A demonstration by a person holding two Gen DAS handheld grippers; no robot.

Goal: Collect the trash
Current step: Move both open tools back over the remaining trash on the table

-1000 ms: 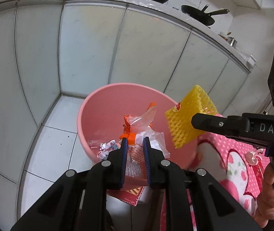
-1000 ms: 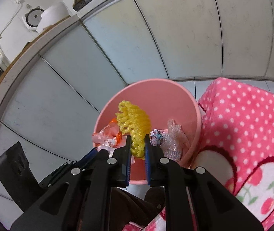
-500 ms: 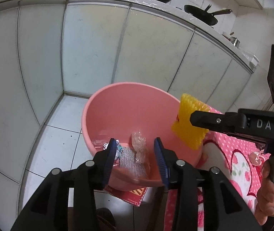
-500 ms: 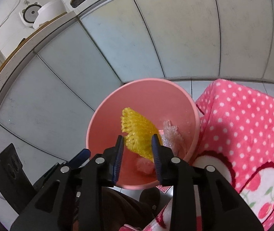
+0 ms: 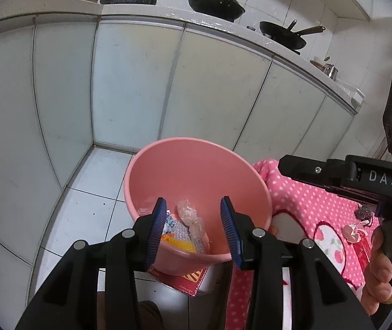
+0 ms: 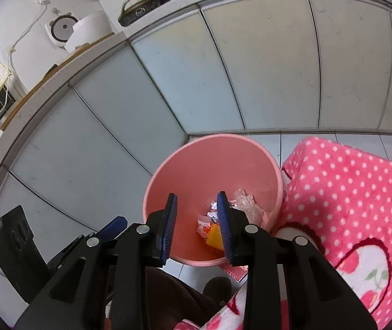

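A pink bin (image 5: pixel 196 170) stands on the tiled floor against the cabinets. At its bottom lie bubble wrap (image 5: pixel 189 216), a yellow foam net (image 5: pixel 180 244) and foil wrappers (image 6: pixel 212 210). My left gripper (image 5: pixel 193 206) hovers open above the bin's near rim, with nothing between its blue pads. From the right, my right gripper (image 5: pixel 282 163) reaches toward the bin, held by a hand (image 5: pixel 380 261). In its own view the right gripper (image 6: pixel 197 200) is open and empty over the bin (image 6: pixel 212 165), above the yellow net (image 6: pixel 213 233) and clear plastic (image 6: pixel 246 205).
A pink polka-dot cloth (image 6: pixel 347 192) covers a raised surface right of the bin. On it lie a small pink scrap (image 5: pixel 354 232) and a red wrapper (image 5: pixel 362 250). A red box (image 5: pixel 193 277) sits under the bin. White cabinets (image 5: pixel 129 88) wall in the corner.
Both grippers opened. The orange plastic bag fell from the left one and the yellow foam net from the right one into the bin. Both hands then rose and drew back.
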